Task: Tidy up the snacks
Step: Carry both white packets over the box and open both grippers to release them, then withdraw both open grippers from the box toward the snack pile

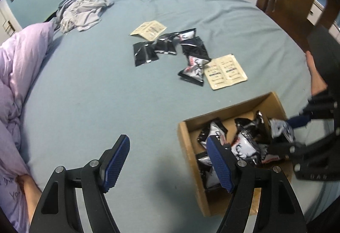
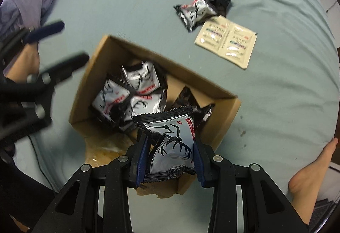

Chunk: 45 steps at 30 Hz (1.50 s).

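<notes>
The bed carries all the items; its blue-grey sheet is the work surface. The cardboard box sits open near the bed's edge and serves as the collection point.

Progress, as judged: the task is roughly half done. Several snack packets lie inside the box already. At least four or five are visible there; overlap prevents an exact count. One further snack packet is pinched between the fingers of the right gripper, directly above the near end of the box and not yet released.

Remaining on the bed, well apart from the box: a cluster of loose snack packets, about five, partly overlapping. Two beige sachet sheets lie on the bed, one just beside the cluster on the box side and one at its far side.

The left gripper holds nothing; its fingers stand spread beside the box wall.

Outstanding steps: release the held packet, then move the loose cluster.
</notes>
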### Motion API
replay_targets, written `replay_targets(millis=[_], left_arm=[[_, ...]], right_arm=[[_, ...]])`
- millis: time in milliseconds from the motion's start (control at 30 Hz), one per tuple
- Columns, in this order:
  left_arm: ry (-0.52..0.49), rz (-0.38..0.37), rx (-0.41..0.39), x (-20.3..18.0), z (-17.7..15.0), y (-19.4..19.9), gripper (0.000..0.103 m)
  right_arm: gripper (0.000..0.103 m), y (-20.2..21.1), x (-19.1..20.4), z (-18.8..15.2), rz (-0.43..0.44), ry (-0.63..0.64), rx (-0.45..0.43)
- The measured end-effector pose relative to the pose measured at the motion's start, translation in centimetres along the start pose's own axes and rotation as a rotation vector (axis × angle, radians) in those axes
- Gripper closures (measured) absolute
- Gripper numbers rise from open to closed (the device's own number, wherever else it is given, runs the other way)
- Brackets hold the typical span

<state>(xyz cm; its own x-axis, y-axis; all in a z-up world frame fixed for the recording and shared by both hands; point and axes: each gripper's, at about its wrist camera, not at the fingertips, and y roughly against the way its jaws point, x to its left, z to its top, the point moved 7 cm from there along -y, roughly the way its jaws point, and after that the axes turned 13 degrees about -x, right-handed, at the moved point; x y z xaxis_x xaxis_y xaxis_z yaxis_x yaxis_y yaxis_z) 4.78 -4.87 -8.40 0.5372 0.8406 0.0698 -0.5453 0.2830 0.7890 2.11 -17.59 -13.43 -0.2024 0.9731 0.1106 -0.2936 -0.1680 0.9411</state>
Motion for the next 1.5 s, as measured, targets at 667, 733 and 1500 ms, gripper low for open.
replay_targets(millis=[667,733,1500], left_arm=[[0.051,0.019,0.029,0.9,-0.8,-0.4,0.028],[0.049,0.013,0.034,0.7,-0.9,-0.5,0.028],[0.05,0.035,-0.001,-0.3,0.9,-0.4,0.024]], right_arm=[[0.054,-2.8,1.6,-2.3,0.043,-0.026,0.13],[0.046,-2.7,1.4,-2.1,0.055,-0.059,0.137],[0.03,5.2,-7.8,3.1,-0.294,-0.23,-0.13]])
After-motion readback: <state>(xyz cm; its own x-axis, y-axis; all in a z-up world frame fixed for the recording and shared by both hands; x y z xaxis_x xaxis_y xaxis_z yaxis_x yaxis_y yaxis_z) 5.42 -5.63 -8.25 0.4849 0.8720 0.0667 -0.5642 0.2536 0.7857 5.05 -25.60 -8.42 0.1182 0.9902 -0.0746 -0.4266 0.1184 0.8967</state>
